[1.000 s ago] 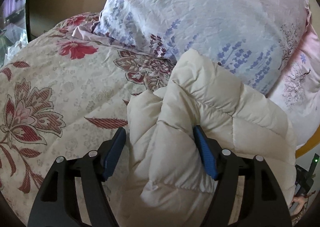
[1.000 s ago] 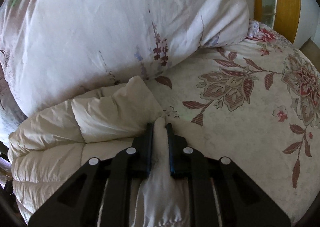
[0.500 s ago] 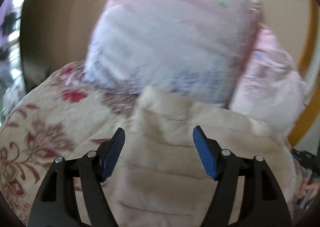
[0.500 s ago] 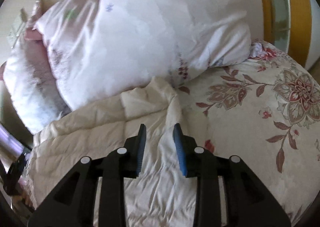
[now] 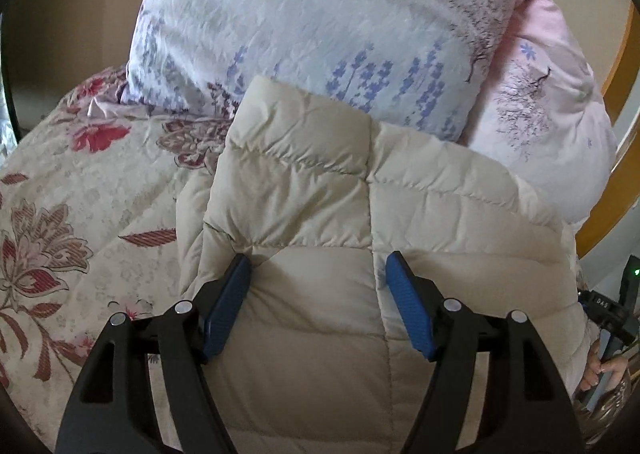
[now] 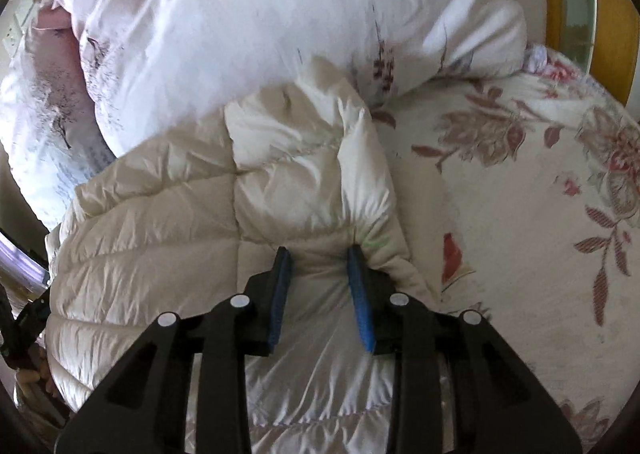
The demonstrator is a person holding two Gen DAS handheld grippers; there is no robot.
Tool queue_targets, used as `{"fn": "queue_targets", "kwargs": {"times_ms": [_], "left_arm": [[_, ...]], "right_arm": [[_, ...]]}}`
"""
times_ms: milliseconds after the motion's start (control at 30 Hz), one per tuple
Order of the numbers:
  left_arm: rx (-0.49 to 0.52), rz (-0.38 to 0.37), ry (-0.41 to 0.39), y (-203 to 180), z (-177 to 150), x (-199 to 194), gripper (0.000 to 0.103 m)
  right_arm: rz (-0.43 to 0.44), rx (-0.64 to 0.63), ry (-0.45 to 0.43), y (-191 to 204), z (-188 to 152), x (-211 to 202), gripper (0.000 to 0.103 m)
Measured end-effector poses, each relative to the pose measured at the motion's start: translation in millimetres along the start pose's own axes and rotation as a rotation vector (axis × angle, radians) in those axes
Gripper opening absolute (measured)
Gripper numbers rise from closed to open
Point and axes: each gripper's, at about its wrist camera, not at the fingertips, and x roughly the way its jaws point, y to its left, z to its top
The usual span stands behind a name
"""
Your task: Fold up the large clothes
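Cream quilted jacket (image 5: 320, 182); bedspread (image 5: 80, 190) beige, red-maroon floral; pillow (image 5: 320, 14) white, lavender sprigs; fingers (image 5: 226, 302) blue.

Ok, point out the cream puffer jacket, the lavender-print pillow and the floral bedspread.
cream puffer jacket (image 5: 304, 194), left wrist view, quilted panel of the folded top layer.
lavender-print pillow (image 5: 320, 22), left wrist view, middle of its face.
floral bedspread (image 6: 520, 214), right wrist view, bare stretch beside the jacket.

Both my wrist cams sit close over the cream puffer jacket (image 5: 320, 294), tilted down and looking along the fingers toward the pillows behind it. My left cam is over the jacket's left part, my right one over its right edge (image 6: 280, 194). Both catch the jacket, pillows and floral bedspread (image 5: 80, 182).
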Motion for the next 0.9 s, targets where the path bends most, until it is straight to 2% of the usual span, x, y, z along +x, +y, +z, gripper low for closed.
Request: {"fn": "queue_targets", "kwargs": {"times_ms": [167,267,367,400,500,667,800,900], "left_arm": [[-0.038,-0.012,0.012,4,1,8,0.071],[-0.071,-0.026,0.009,7,-1,-3,0.071],[-0.11,-0.089,-0.008,13,-10,-32,0.071],[-0.116,-0.107,-0.017,15,-13,-43,0.071],[-0.141,-0.149,-0.05,23,-31,-81,0.071],[-0.192,-0.196,-0.048,34,-65,-115,0.071],[-0.221,-0.188,-0.015,35,-90,-123,0.071],[-0.242,-0.186,0.008,37,-101,-123,0.071]], "right_arm": [[0.02,0.033,0.026,-4,2,10,0.031],[0.054,0.098,0.04,-11,3,2,0.033],[0.121,0.164,-0.001,-26,-2,-27,0.061],[0.125,0.18,-0.022,-29,-6,-39,0.067],[0.161,0.264,-0.071,-49,-24,-77,0.071],[0.202,0.441,-0.059,-80,-63,-113,0.073],[0.226,0.532,-0.007,-92,-88,-115,0.073],[0.241,0.551,0.044,-90,-100,-107,0.073]]}}
